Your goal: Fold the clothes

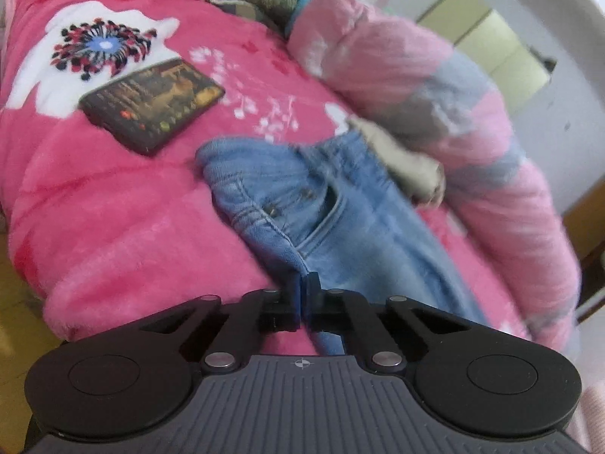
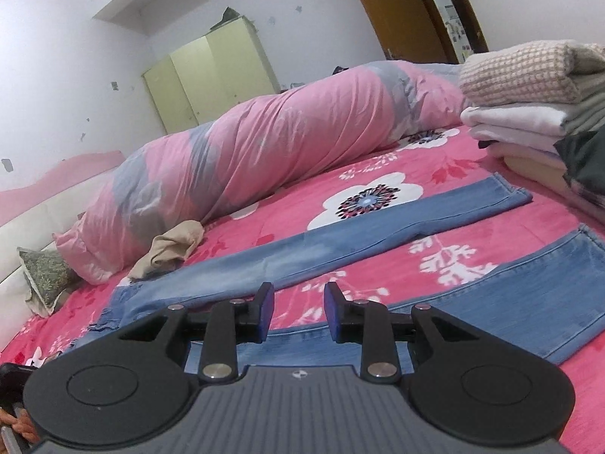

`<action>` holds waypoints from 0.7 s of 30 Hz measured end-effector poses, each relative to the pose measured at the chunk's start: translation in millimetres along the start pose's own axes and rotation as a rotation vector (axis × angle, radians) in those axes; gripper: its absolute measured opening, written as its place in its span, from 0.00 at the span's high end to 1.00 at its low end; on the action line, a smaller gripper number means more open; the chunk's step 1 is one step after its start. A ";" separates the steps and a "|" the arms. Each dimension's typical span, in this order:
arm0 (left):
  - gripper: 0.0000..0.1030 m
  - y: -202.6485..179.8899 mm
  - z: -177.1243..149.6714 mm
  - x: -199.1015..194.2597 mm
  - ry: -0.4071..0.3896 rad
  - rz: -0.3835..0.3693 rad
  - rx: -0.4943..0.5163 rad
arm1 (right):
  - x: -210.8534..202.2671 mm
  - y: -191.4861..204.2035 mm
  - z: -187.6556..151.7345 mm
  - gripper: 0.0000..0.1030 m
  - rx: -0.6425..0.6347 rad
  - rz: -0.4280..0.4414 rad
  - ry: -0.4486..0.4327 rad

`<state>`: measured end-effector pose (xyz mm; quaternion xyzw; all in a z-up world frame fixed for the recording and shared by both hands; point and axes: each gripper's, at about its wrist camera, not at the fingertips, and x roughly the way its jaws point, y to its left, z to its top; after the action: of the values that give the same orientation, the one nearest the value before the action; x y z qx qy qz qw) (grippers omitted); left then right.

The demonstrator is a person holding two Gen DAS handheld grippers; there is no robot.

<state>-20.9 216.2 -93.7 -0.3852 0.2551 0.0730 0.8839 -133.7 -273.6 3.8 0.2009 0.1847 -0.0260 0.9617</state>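
Pinching the jeans (image 1: 302,208) at the waist, the left gripper (image 1: 301,295) is clamped tight on denim. The right gripper (image 2: 298,312) hovers part-open, empty, over the near leg; both legs run far-right across the bed (image 2: 378,166).
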 end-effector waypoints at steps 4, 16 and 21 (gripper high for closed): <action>1.00 2.3 13.0 -26.6 -0.020 -0.006 0.007 | -2.6 8.6 -1.6 0.70 -0.026 -0.005 -0.005; 0.87 31.4 12.9 -35.3 0.038 0.038 0.108 | 14.8 31.1 -20.2 0.69 -0.088 0.139 0.110; 0.67 21.4 15.9 -19.2 0.079 -0.004 0.104 | 31.7 108.8 -39.5 0.69 -0.397 0.423 0.182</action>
<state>-38.0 243.7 -88.6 -0.3419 0.2923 0.0429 0.8921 -104.3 -157.3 -0.4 0.0443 0.2259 0.2294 0.9457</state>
